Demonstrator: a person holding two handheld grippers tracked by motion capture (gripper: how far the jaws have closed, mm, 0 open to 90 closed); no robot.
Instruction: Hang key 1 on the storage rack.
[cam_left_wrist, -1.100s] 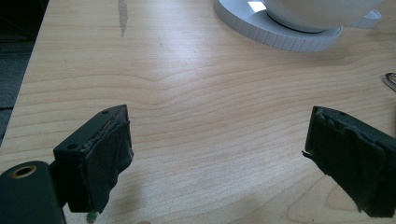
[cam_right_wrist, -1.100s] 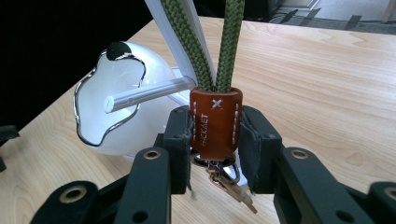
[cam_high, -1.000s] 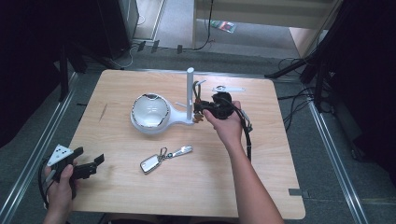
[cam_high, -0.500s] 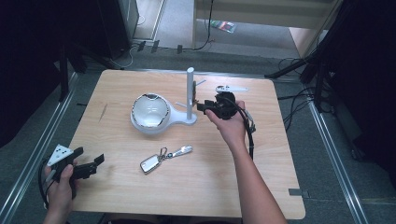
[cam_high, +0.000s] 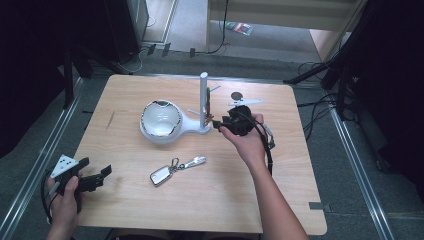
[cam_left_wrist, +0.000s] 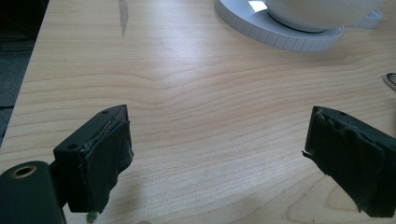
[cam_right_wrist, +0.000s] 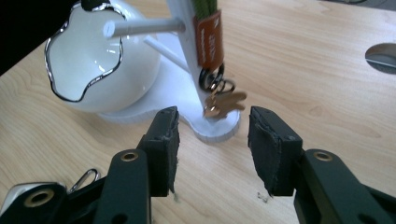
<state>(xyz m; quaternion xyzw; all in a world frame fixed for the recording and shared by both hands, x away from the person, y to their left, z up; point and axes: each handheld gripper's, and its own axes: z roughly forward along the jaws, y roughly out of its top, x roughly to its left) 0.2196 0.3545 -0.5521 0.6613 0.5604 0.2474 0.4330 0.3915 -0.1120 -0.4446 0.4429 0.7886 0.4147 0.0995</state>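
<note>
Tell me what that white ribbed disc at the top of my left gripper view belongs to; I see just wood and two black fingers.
Observer: It is the base of a white bowl, joined to an upright white post with pegs.
Operator: Is anything hanging there?
Observer: Yes, a bunch of keys hangs down the post on an orange strap.
Operator: Where is the other gripper?
Observer: The right gripper is at the foot of that post, open, its fingers just short of the keys and holding nothing.
</note>
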